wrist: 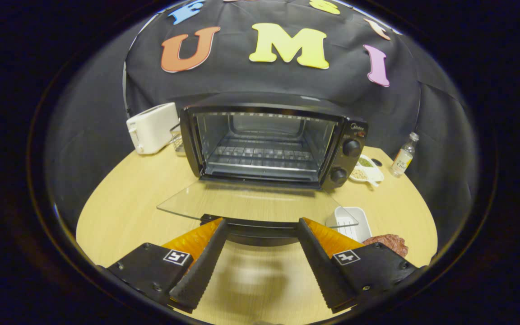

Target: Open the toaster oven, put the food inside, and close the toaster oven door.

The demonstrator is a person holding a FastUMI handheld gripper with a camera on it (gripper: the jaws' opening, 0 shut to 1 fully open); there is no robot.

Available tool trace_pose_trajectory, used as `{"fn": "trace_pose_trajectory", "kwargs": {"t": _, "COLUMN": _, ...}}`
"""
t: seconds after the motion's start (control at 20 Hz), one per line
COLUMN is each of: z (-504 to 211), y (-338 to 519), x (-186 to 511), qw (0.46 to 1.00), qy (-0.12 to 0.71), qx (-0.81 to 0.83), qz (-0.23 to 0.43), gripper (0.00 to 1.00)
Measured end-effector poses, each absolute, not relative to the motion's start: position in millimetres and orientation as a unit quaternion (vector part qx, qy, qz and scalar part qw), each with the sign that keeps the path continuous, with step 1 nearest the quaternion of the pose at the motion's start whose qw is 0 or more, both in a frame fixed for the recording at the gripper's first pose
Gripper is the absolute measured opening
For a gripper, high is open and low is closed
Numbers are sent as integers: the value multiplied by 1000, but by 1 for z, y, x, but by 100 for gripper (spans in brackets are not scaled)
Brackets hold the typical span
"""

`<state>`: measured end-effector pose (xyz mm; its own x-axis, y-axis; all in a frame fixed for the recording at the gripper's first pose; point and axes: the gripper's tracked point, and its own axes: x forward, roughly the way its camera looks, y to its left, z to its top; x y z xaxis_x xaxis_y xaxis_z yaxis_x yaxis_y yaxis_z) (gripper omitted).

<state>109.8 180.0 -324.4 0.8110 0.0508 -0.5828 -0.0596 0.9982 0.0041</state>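
Toaster oven (269, 144) sits at the back of the wooden table (124, 203), against the black cloth wall, front facing the gripper. Its glass door (251, 203) is swung fully down and lies roughly level, reaching out over the table toward the fingers. Dark door handle (260, 230) runs along the door's near edge, just ahead of the fingertips and spanning the gap between them. Cavity is lit enough to show a wire rack (260, 158) across it; nothing visible on the rack. Two round knobs (351, 147) stacked on the oven's right panel.

Gripper (260, 222): fingers spread wide, nothing between them, no contact with the handle that I can confirm; tips are close to it.

Food (388, 243), a reddish-brown lump, lies on the table right of the right finger, partly hidden by it. White rectangular dish (355, 225) sits just beside the food, under the door's right corner.

Other items: white toaster (151, 128) left of the oven; small wire basket (177, 140) between them, mostly hidden. Right of the oven, a white divided dish (368, 169) with greenish and tan contents, and a small clear bottle (403, 155) beyond it near the table edge
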Motion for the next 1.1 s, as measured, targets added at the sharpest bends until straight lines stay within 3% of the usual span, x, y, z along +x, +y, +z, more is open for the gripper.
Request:
{"fn": "trace_pose_trajectory", "kwargs": {"t": 0.45, "z": -371, "y": 181, "x": 112, "qw": 926, "qy": 374, "qx": 14, "qz": 38, "gripper": 100}}
{"fn": "trace_pose_trajectory", "kwargs": {"t": 0.7, "z": -378, "y": 181, "x": 108, "qw": 926, "qy": 373, "qx": -27, "qz": 58, "gripper": 100}}
{"fn": "trace_pose_trajectory", "kwargs": {"t": 1.1, "z": -304, "y": 122, "x": 106, "qw": 944, "qy": 307, "qx": -28, "qz": 120, "gripper": 100}}
